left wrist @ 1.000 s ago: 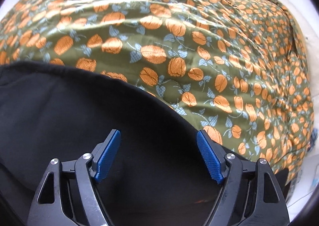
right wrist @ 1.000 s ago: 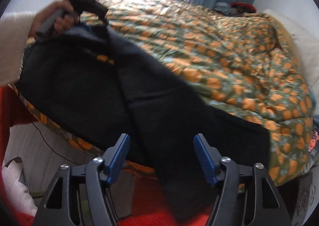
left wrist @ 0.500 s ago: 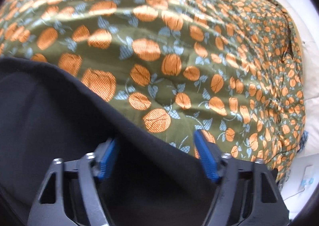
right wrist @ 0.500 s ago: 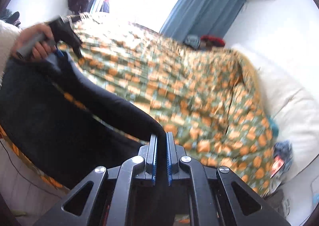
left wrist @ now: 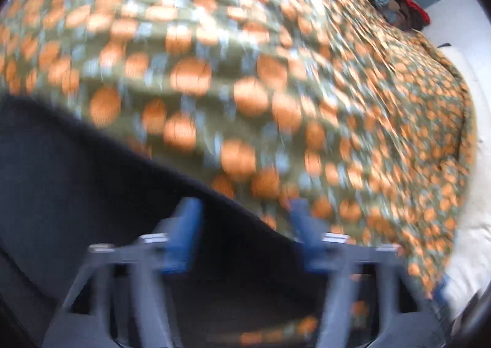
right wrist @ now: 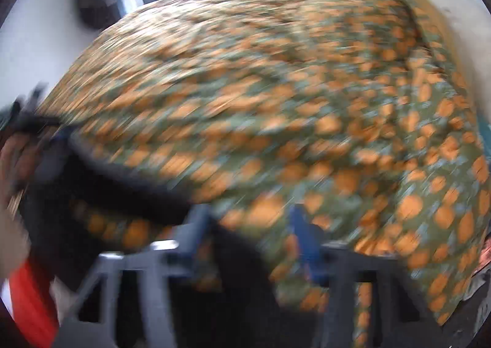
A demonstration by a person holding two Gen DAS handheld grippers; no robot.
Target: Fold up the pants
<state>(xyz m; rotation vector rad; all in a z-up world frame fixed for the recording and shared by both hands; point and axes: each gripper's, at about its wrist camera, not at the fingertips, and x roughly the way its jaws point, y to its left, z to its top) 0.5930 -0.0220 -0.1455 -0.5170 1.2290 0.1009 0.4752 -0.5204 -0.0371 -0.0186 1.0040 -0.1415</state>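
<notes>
Pants point(left wrist: 76, 194) lie on quilt point(left wrist: 276, 71), both claws spread apart

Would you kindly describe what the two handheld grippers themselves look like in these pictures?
Both match: the left gripper and right gripper have dark grey open-frame linkages with triangular cut-outs, silver pivot bolts and blue finger pads. No cables or markings are discernible through the blur.

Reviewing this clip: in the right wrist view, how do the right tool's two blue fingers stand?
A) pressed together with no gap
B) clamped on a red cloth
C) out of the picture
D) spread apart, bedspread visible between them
D: though blurred, the right tool shows its blue fingers well apart, with the orange-patterned bedspread and the dark pants showing between them.
</notes>
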